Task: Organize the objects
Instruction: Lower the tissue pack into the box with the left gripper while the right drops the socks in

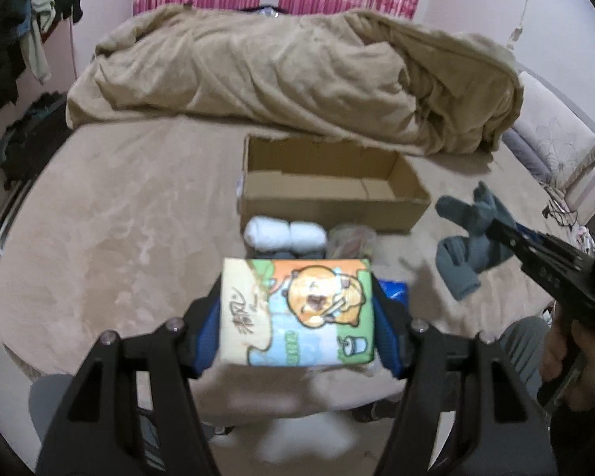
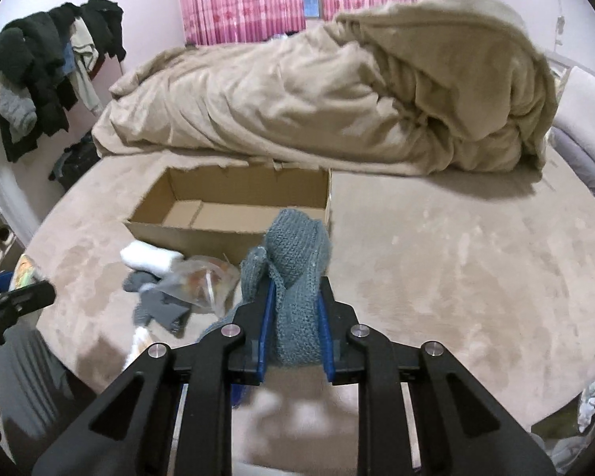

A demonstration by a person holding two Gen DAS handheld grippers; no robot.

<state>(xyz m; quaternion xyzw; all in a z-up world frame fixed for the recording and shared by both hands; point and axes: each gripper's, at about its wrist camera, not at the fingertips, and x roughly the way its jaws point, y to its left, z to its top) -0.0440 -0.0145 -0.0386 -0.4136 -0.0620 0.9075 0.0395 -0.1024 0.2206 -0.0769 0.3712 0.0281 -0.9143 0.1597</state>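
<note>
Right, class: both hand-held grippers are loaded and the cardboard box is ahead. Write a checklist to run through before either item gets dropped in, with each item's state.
1. Left hand-held gripper shut on the tissue pack: ok.
2. Right hand-held gripper shut on the grey knitted sock: ok.
3. Cardboard box open and empty: ok.
4. Either item over the box: not ok, both are short of it.
5. White sock roll and plastic bag packed: not ok, they lie outside.
</note>
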